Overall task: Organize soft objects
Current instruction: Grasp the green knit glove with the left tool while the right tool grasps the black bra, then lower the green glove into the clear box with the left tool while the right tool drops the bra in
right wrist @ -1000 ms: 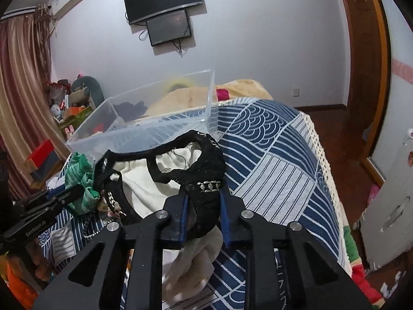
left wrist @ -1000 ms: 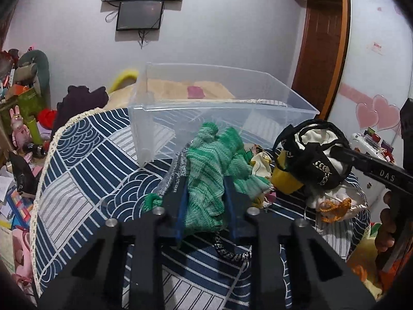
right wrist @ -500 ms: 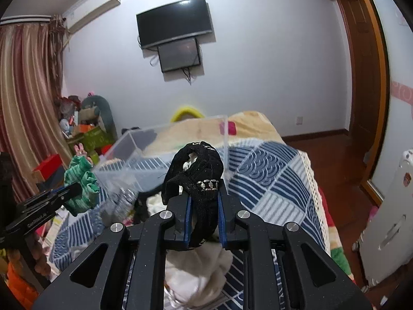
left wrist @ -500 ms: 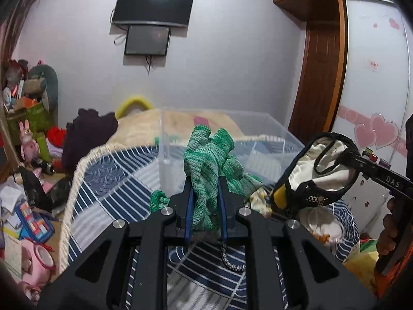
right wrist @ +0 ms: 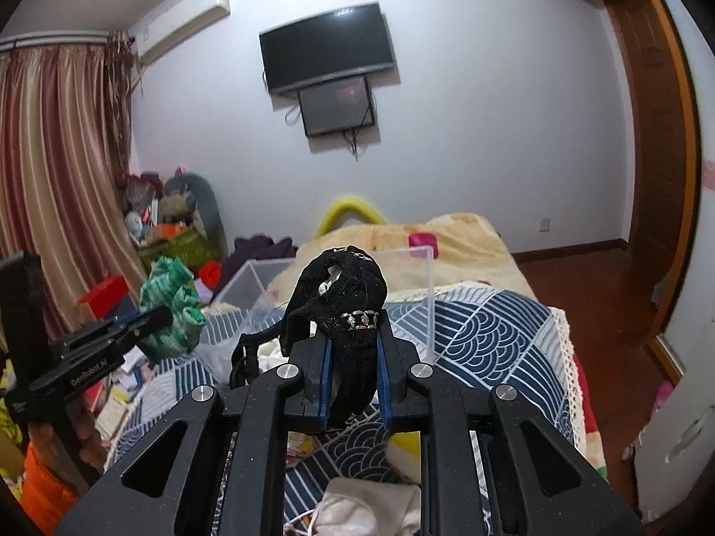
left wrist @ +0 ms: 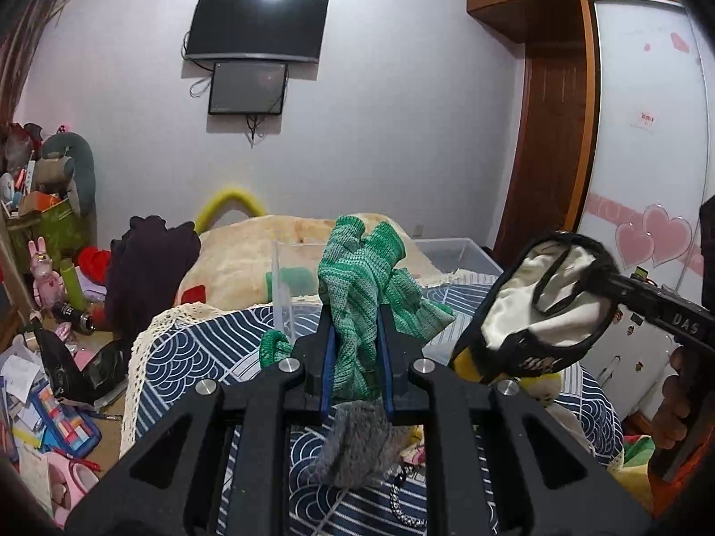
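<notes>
Left gripper point(left wrist: 355, 348) fingers clamp the green knit cloth point(left wrist: 357, 286) between them, while right gripper point(right wrist: 353, 357) fingers pinch the black garment point(right wrist: 344, 303), both above the bed point(right wrist: 491, 335).

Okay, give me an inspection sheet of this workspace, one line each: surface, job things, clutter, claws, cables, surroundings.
Surface: bed with blue wave-pattern cover.
Job's things: green knit cloth and black-and-white garment, both lifted; clear plastic bin on the bed behind them.
Clutter: toys and papers on the floor; small soft items on the cover.
Claws: left claw shut on green knit cloth; right claw shut on black-and-white garment.
Cables: wires hanging below the wall screens.
Surroundings: curtain, wooden door.
</notes>
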Demonstrator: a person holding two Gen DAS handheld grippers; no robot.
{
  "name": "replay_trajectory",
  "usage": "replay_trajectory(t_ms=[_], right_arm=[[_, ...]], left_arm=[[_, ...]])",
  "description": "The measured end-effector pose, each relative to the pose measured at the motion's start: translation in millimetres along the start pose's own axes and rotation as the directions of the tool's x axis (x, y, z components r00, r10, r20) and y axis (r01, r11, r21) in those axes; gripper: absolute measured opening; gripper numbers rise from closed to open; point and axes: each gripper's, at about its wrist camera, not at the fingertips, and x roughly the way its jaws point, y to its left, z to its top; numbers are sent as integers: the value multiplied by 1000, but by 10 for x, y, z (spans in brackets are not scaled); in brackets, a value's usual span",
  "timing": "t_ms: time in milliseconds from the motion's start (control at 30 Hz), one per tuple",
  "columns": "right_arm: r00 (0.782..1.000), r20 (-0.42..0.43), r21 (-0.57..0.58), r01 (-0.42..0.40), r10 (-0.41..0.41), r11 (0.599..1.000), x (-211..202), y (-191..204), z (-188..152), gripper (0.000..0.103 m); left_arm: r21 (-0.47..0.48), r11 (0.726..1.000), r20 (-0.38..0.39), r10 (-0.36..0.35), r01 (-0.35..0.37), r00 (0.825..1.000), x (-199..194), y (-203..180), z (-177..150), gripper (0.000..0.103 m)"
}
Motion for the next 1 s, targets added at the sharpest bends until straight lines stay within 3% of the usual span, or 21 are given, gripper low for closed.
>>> replay_trajectory(t_ms=[233, 500, 700, 800, 867, 1000], right_arm=[[996, -85, 31, -7, 9, 999, 441, -55, 74, 15], [987, -150, -19, 62, -64, 998, 763, 0, 151, 15], [961, -242, -88, 113, -131, 990, 999, -17, 104, 15], [946, -298, -132, 94, -130, 987, 1077, -33, 43, 16], [942, -307, -152, 94, -138, 984, 1050, -38, -16, 17], [942, -302, -173, 96, -146, 980, 931, -61, -41, 22]], left_arm=[[47, 999, -59, 29, -26, 998, 385, -47, 58, 16], [81, 995, -112, 61, -52, 992, 810, -37, 174, 16], [83, 996, -206, 46, -29, 977, 1159, -28, 128, 16], [107, 994, -242, 43, -18, 969, 1237, -60, 74, 17], [122, 992, -250, 49, -19, 967, 1234, -95, 53, 20], [106, 994, -237, 32, -6, 971, 1133, -104, 68, 43]])
